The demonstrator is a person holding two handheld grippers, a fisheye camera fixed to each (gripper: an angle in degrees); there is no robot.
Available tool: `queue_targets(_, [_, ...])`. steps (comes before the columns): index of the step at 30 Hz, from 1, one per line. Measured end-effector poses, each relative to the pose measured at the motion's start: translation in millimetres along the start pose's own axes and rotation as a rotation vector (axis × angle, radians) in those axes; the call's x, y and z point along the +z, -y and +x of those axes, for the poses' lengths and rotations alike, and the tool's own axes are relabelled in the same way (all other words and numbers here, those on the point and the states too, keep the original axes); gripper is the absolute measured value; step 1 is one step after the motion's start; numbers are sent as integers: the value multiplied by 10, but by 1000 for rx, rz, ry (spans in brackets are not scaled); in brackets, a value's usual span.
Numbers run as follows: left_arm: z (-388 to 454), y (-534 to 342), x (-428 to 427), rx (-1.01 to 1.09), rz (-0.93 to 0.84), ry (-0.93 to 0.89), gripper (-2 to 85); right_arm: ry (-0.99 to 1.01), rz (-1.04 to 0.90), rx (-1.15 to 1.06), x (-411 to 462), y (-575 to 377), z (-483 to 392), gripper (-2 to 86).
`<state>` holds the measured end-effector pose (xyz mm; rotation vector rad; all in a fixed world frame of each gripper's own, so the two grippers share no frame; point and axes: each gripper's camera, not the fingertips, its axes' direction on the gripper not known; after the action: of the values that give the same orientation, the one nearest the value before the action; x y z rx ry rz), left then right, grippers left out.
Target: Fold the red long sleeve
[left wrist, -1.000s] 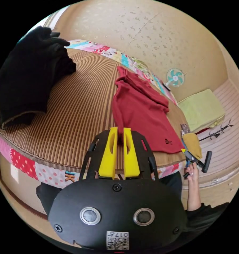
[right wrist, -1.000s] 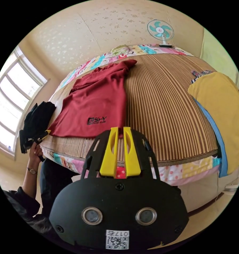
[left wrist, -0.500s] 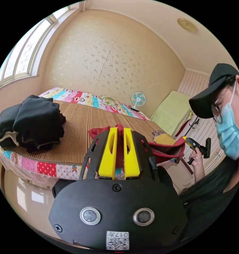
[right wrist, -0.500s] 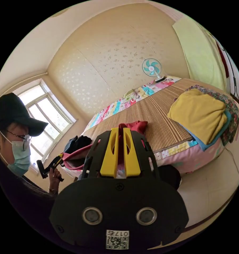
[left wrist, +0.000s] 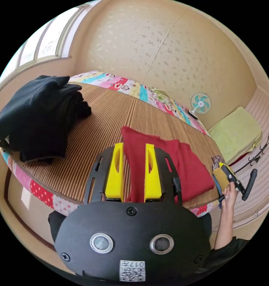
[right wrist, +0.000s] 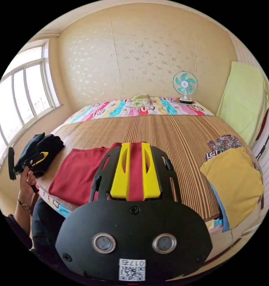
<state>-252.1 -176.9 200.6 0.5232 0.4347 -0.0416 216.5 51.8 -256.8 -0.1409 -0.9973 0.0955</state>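
Observation:
The red long sleeve (left wrist: 182, 166) lies folded into a compact rectangle on the striped bamboo mat (left wrist: 110, 119) near the bed's front edge. My left gripper (left wrist: 134, 146) stands over its left end, jaws apart, with red cloth showing in the gap. In the right gripper view the shirt (right wrist: 75, 175) spreads leftward from my right gripper (right wrist: 136, 144), whose jaws are a little apart over its right end. A hand holds the right gripper (left wrist: 225, 168) at the shirt's far end. The left gripper (right wrist: 42, 155) shows in a hand by the bed's left corner.
A pile of black clothes (left wrist: 36, 119) sits on the mat's left corner. Folded yellow and blue garments (right wrist: 233, 178) are stacked at the right edge. A small fan (right wrist: 185, 85) stands at the back, and a green cushion (right wrist: 244, 98) leans on the right wall.
Both grippers lifted the shirt's hem, carried it up and over, and laid it down folded. Both pairs of jaws have since spread apart, the left wider.

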Motion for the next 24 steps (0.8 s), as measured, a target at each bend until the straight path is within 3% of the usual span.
queue_targets(3, [-306,-398,139,-77,-141,16,127,-204,-320,-58,921,-735,34,22])
queue_targets(4, [-451,-543,91,-131,-151,-33,131,-229,-280,-99,985,-972,33,16])
queue_targets(7, [-671,-784,-81,-231,-143,-117,142,-567,-204,-40,813,-1039,-84,7])
queue_targets(9, [-692,-834,-91,-248,-161,-157,147,-510,-68,-2,558,-1019,-163,6])
queue_targets(11, [-688,-846,-21,-270,-177,-187,147,-186,90,-27,350,-1054,-243,6])
queue_targets(13, [-666,-834,169,-308,-204,-254,141,-31,106,-48,500,-1121,-237,6])
queue_targets(16, [-621,-849,403,-393,-215,-258,121,-36,-242,-65,1359,-1262,-157,5])
queue_targets(17, [-612,-839,398,-405,-190,-264,115,-24,-97,-62,1246,-1398,-131,4])
queue_targets(22, [-573,-549,327,-551,-3,-289,41,20,-83,-51,1290,-1422,-110,3])
queue_targets(24, [-349,-344,224,-491,120,-355,4,39,-82,-41,1326,-1399,-94,3])
